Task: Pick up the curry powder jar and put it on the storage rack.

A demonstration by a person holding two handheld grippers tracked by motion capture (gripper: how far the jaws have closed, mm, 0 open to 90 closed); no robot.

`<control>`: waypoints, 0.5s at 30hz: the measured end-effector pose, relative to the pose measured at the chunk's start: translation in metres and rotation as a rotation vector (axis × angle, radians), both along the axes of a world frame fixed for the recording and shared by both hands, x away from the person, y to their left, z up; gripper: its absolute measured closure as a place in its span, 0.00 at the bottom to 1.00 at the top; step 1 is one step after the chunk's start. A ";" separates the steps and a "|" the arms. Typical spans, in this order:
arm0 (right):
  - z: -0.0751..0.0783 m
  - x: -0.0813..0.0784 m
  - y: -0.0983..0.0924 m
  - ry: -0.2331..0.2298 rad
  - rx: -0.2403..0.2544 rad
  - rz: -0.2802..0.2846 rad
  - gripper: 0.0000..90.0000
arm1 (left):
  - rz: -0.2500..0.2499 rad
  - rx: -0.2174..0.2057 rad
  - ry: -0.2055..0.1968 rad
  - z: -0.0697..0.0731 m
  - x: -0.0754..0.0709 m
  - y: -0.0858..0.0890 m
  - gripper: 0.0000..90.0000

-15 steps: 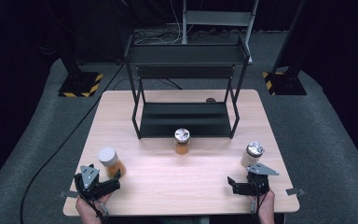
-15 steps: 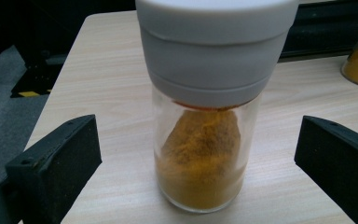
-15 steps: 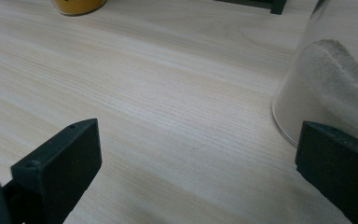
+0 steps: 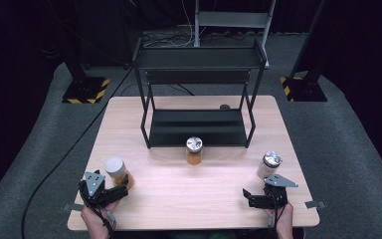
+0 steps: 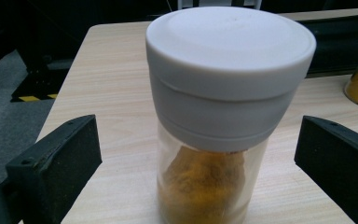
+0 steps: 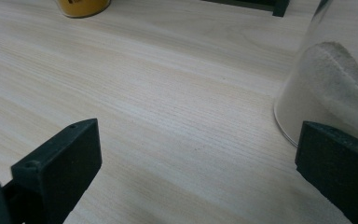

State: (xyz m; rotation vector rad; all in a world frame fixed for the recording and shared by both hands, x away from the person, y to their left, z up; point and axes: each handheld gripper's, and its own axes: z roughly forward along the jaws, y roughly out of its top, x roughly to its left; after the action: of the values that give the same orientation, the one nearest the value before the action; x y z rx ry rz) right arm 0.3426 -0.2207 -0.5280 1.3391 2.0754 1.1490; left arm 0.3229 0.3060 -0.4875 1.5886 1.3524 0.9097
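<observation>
Pale wood table (image 4: 189,189), grain running crosswise, dark carpet around it. A black two-tier metal rack (image 4: 199,94) stands at the far half of the table.

Three jars on the table:
- White-capped jar (image 4: 117,171) with orange-brown powder, near left, upright. In the left gripper view this jar (image 5: 223,116) stands between the two black jaws with clear gaps on both sides; the powder inside is heaped against one wall.
- Silver-lidded jar (image 4: 194,150) with yellow-orange powder, at centre, just in front of the rack's lower shelf.
- Silver-lidded jar of pale powder (image 4: 269,164), near right, upright. In the right gripper view its glass wall and slanted white contents (image 6: 340,88) sit at the right edge, partly behind the right-hand jaw.

Left gripper (image 4: 121,191): low at the near left edge, held by a hand (image 4: 97,220), jaws released and spread wide, pointing at the white-capped jar. The jar is just ahead of and between the jaw tips; no pad touches it.

Right gripper (image 4: 247,197): low at the near right edge, held by the other hand (image 4: 279,219), jaws released and wide, bare tabletop between them. It points leftward across the table, with the pale-powder jar just beyond and beside it, not gripped.

Small dark round object (image 4: 224,106) on the table behind the rack's right legs; too small to identify.
</observation>
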 end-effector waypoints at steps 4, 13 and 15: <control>0.000 0.000 0.000 0.001 0.000 0.003 0.00 | -0.008 -0.001 -0.009 0.003 0.007 -0.002 0.00; 0.000 0.000 0.000 0.001 0.001 0.005 0.00 | -0.031 -0.009 -0.030 0.009 0.016 -0.005 0.00; 0.000 0.000 0.000 0.002 0.003 0.004 0.00 | -0.036 -0.015 -0.032 0.009 0.017 -0.005 0.00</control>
State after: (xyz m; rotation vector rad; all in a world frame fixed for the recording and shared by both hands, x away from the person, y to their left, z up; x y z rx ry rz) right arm 0.3428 -0.2207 -0.5280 1.3385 2.0796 1.1527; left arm 0.3397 0.3010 -0.4786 1.5751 1.3015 0.8976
